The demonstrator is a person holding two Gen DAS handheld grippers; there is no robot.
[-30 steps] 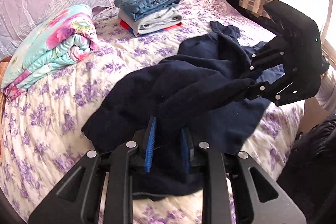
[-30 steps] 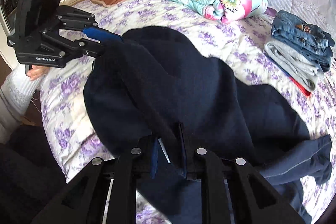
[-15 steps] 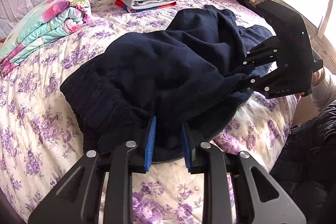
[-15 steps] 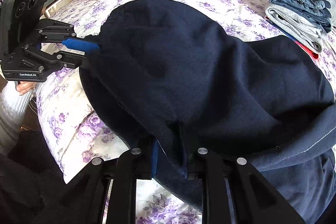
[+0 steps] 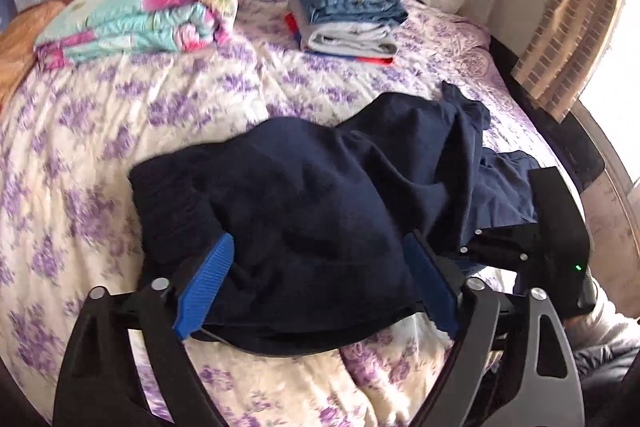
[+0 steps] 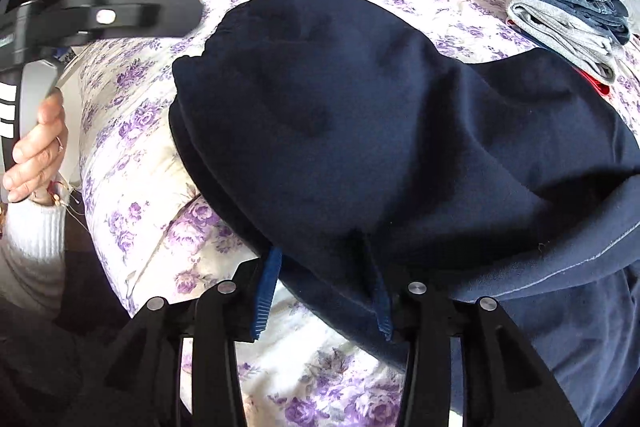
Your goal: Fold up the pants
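Note:
Dark navy pants (image 5: 320,199) lie bunched on the flowered bed, waistband end toward me. My left gripper (image 5: 316,275) is open, its blue pads wide apart on either side of the near edge of the cloth, which rests on the bed. In the right wrist view the pants (image 6: 380,131) spread over the bed. My right gripper (image 6: 324,291) has its blue pads a little apart with a fold of the hem lying between them; whether they still pinch it is unclear. The right gripper's body shows in the left wrist view (image 5: 556,251).
A folded floral quilt (image 5: 148,15) and a stack of folded jeans and clothes (image 5: 348,15) lie at the far side of the bed. A curtain (image 5: 568,39) and window are on the right. The bed's near edge (image 6: 132,227) drops off by my left hand (image 6: 36,147).
The pants have been lowered onto the bed. My left gripper has opened wide and let go of the cloth. My right gripper's pads have parted somewhat.

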